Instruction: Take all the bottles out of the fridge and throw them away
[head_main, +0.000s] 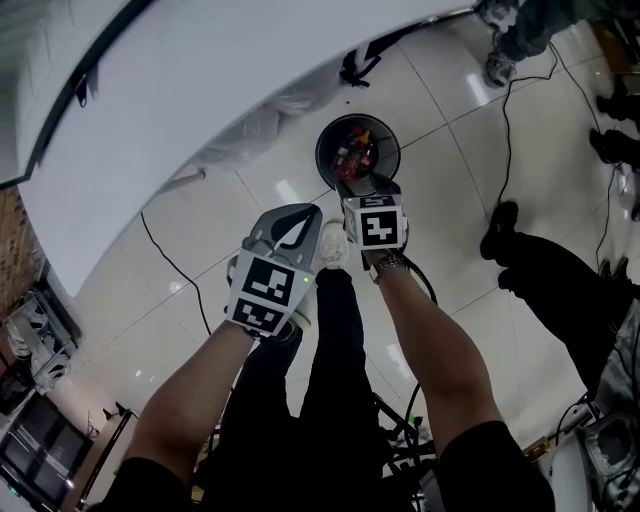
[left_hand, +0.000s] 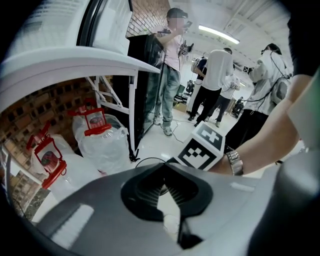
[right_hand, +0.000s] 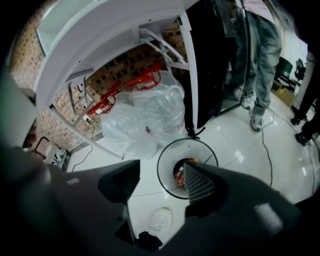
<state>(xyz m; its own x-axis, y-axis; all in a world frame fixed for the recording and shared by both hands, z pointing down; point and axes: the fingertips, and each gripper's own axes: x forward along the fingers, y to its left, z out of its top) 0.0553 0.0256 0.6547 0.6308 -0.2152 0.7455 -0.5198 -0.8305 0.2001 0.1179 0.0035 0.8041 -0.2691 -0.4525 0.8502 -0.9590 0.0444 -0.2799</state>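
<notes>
A round black wire bin (head_main: 325, 150) stands on the white tiled floor just ahead of my feet, with colourful bottles (head_main: 357, 150) lying in it. My right gripper (head_main: 366, 186) hangs over the bin's near rim. In the right gripper view the bin (right_hand: 165, 160) and its bottles (right_hand: 180, 175) show between the right gripper's (right_hand: 160, 180) jaws, which stand open and hold nothing. My left gripper (head_main: 297, 215) is to its left at about the same height. In the left gripper view the left gripper's (left_hand: 162, 170) tips meet, shut on nothing. No fridge interior is in view.
A big white curved panel (head_main: 200, 100) fills the upper left. Clear plastic bags with red-handled jugs (right_hand: 150, 115) lie under it beside the bin. Cables (head_main: 170, 260) cross the floor. Another person's dark legs (head_main: 560, 280) are at the right; several people (left_hand: 215, 85) stand farther off.
</notes>
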